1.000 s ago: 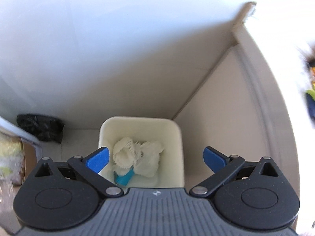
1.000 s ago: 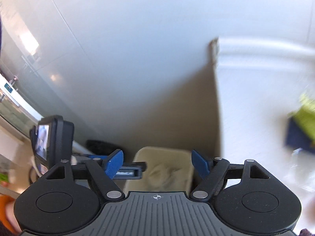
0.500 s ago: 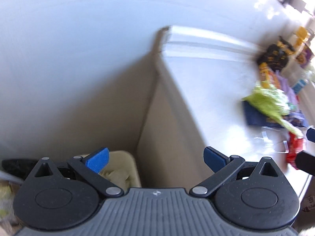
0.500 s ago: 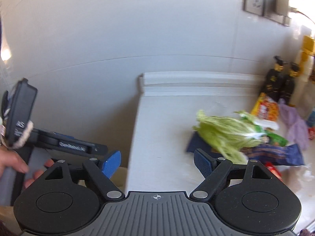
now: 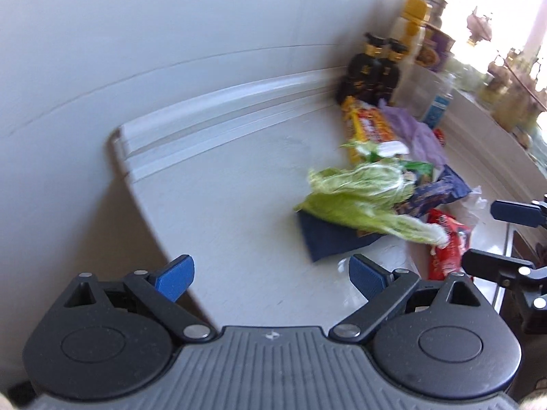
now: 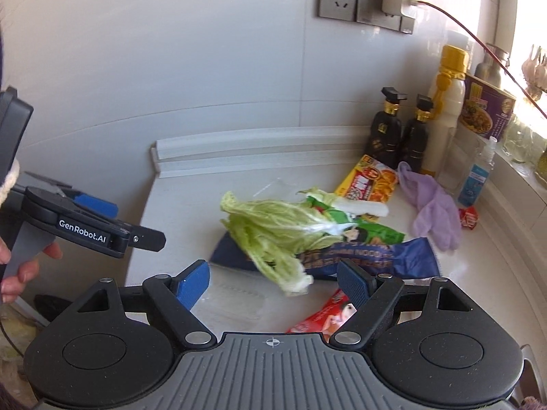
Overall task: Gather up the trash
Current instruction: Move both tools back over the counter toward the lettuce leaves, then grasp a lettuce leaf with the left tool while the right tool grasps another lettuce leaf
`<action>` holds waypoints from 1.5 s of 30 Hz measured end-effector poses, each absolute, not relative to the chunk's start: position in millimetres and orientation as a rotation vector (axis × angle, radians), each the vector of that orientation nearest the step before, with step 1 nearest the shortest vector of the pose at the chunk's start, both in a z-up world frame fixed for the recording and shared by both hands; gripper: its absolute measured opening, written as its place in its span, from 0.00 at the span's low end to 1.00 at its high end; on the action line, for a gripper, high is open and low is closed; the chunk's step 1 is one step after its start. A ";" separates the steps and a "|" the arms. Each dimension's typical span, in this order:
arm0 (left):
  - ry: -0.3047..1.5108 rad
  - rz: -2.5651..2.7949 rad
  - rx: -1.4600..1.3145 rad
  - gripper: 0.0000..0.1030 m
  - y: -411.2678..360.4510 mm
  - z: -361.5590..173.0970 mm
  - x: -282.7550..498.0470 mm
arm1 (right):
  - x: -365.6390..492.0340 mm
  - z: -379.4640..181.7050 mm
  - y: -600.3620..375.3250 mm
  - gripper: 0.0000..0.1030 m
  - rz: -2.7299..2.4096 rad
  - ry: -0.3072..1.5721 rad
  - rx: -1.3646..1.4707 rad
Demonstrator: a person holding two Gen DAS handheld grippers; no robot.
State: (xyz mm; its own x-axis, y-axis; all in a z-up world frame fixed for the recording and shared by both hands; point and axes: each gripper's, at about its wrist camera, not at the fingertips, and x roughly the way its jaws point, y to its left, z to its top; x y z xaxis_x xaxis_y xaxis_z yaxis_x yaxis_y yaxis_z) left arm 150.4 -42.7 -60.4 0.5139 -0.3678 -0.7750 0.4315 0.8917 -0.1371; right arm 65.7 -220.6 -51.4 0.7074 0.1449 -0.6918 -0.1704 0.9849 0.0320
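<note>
A pile of trash lies on the white counter: green cabbage leaves on top, a dark blue wrapper, a green wrapper, a red wrapper, a yellow-orange packet and a purple glove. My right gripper is open and empty, just in front of the leaves. My left gripper is open and empty over the counter's left edge; it also shows at the left of the right wrist view. The leaves and red wrapper lie ahead to its right.
Two dark bottles, a white bottle with a yellow cap, a purple box and a small sanitizer bottle stand along the back wall. Wall sockets sit above. The counter ends at the left.
Both grippers have swung from the white bin on the floor up and right to the counter. The bin has left both views; the trash pile has come into view.
</note>
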 end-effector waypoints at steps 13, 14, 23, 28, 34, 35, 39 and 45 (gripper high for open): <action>0.803 -0.800 0.378 0.62 -133.8 -54.8 185.1 | 86.0 -71.5 -254.9 0.81 0.158 0.786 -0.025; 0.804 -0.814 0.390 0.59 -139.0 -55.8 187.5 | 88.0 -72.3 -257.5 0.81 0.157 0.787 -0.025; 0.846 -0.893 0.489 0.28 -166.1 -71.1 195.1 | 104.7 -78.2 -277.8 0.81 0.137 0.790 0.000; 0.849 -0.874 0.460 0.08 -162.1 -70.9 197.7 | 106.7 -81.2 -278.5 0.81 0.149 0.793 0.021; 0.856 -0.865 0.315 0.05 -146.1 -57.8 205.8 | 106.3 -83.5 -273.7 0.81 0.195 0.803 0.047; 0.855 -0.861 0.295 0.05 -143.5 -55.4 206.8 | 106.2 -83.7 -271.9 0.81 0.210 0.804 0.052; 0.849 -0.843 0.227 0.05 -134.9 -47.9 208.8 | 107.6 -85.8 -261.6 0.76 0.265 0.811 0.059; 0.823 -0.812 0.199 0.05 -125.2 -41.1 204.9 | 121.2 -98.0 -246.1 0.58 0.332 0.861 0.077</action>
State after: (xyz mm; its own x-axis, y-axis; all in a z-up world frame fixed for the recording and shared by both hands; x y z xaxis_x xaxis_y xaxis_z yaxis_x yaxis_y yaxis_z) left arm 204.9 -125.2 -41.1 0.4046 -0.5655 -0.7187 0.7112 0.6886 -0.1414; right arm 121.2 -246.1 -98.0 0.6036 0.3173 -0.7314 -0.2557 0.9460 0.1993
